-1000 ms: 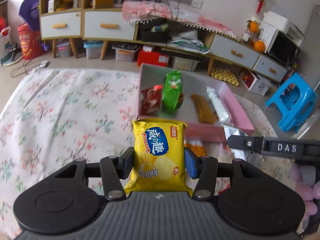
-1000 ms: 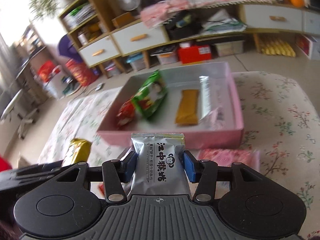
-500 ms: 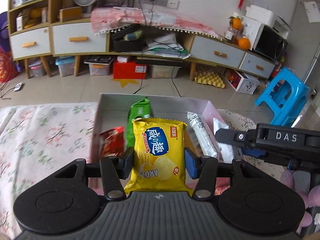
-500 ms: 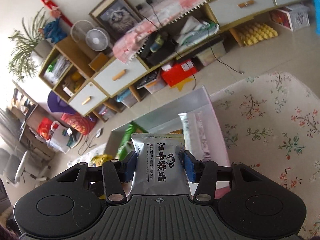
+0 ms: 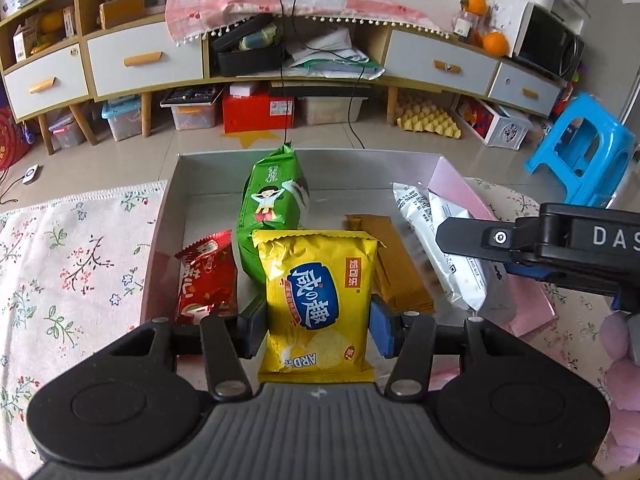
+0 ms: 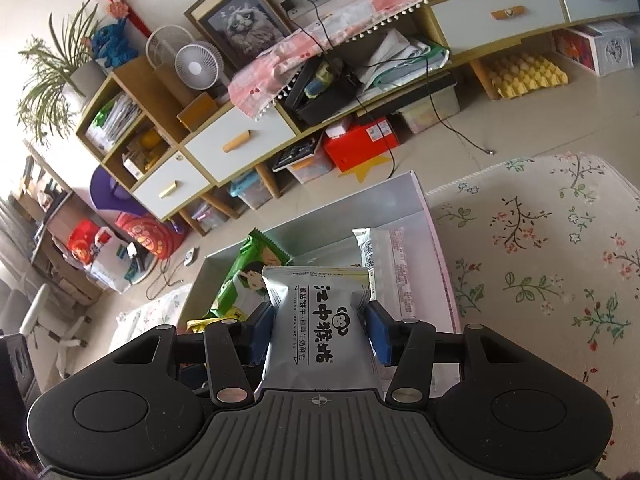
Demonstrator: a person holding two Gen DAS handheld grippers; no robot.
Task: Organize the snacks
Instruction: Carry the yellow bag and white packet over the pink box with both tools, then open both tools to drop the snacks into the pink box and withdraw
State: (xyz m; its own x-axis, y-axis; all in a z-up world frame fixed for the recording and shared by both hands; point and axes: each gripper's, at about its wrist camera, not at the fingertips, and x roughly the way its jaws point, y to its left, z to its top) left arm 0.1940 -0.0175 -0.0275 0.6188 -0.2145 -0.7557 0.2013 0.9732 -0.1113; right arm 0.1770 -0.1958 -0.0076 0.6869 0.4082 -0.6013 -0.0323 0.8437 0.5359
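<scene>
Left wrist view: left gripper [image 5: 318,326] was clamped on the yellow chip bag [image 5: 318,304], and had advanced from the floral cloth [image 5: 72,264] to hang over the pink box [image 5: 460,184], beside the red packet [image 5: 206,280].

Right wrist view: right gripper [image 6: 318,332], clamped on the silver biscuit pack [image 6: 318,328], had likewise come over the box. Release judged next.

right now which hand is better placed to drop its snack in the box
Left, slightly. The left gripper holds its yellow bag over a bare gap in the box; the right gripper's silver pack hangs above packets.
</scene>
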